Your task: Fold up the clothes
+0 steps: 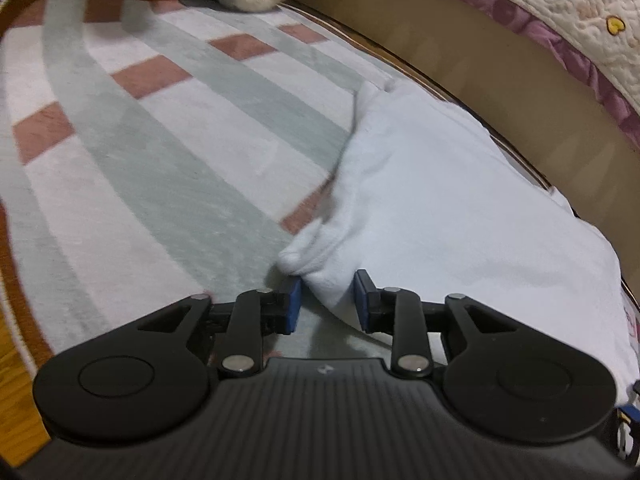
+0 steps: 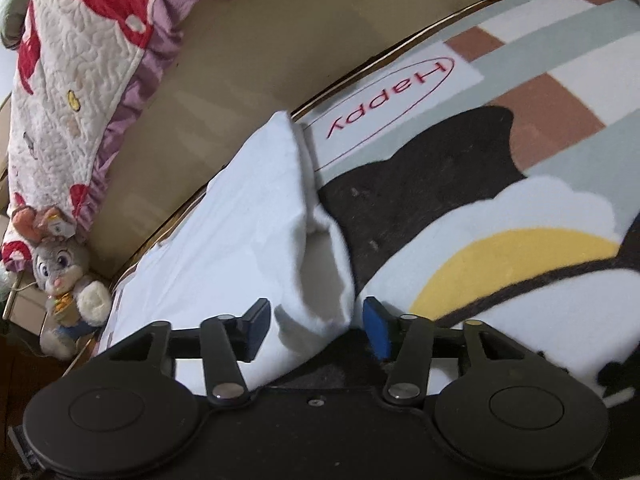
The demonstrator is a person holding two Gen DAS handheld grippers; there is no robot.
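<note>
Release after a fold: left gripper point(image 1: 327, 300) and right gripper point(image 2: 316, 328) both stand parted, unclamped, astride the white garment's point(image 1: 440, 200) corners on the rug point(image 1: 160, 160). Next: withdraw without dragging cloth.

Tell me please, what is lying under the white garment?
The white garment lies on a patterned rug, whose stripes and black and yellow cartoon print show beside it. The rug part directly beneath is covered, so anything else there cannot be seen.
</note>
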